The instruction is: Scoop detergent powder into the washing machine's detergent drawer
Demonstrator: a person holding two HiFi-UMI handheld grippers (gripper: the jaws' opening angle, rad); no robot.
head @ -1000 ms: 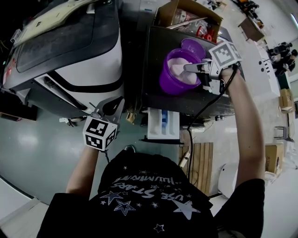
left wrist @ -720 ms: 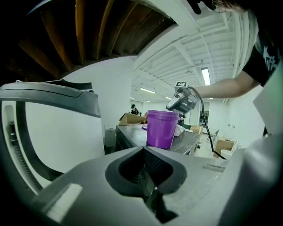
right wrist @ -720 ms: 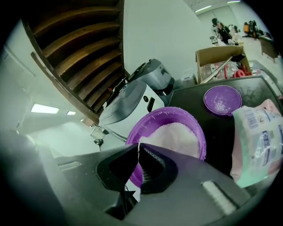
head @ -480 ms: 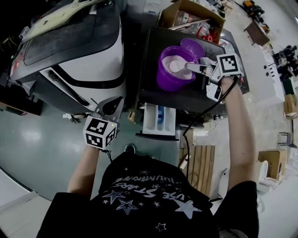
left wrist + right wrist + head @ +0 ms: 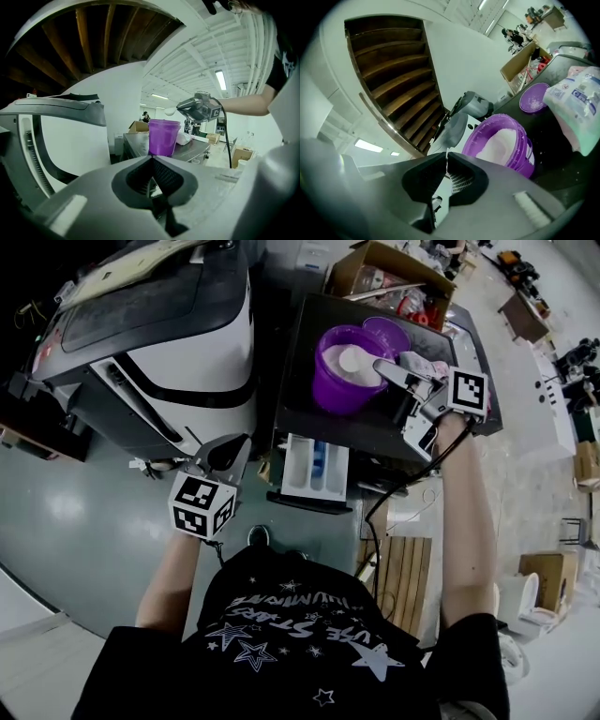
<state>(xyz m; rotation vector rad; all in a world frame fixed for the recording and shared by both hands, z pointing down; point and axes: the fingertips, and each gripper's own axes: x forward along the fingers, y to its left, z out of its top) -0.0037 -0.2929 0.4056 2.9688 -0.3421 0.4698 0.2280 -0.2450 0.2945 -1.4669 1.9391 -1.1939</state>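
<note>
Obs.: the right gripper [image 5: 446, 158] has its jaws shut on the thin handle of the small grey plastic scoop [image 5: 453, 128]. Against the head views from up to a second ago, the scoop has come up out of the round purple plastic tub [image 5: 337, 381] and now sits above its rim. The left gripper view confirms this, with the scoop clear over the tub and a white heap of powder [image 5: 352, 359] showing in it.

We read the scooping step as done and the carry as next.

The white detergent drawer [image 5: 302, 465] stands pulled open at the front of the dark-topped washing machine [image 5: 302, 381], below and near the tub, with no powder yet seen going in.

The left gripper [image 5: 152, 159] has its jaws closed together on nothing and hangs idle, well apart from the drawer.

Risk: the heaped load may spill if the scoop tilts in transit.
</note>
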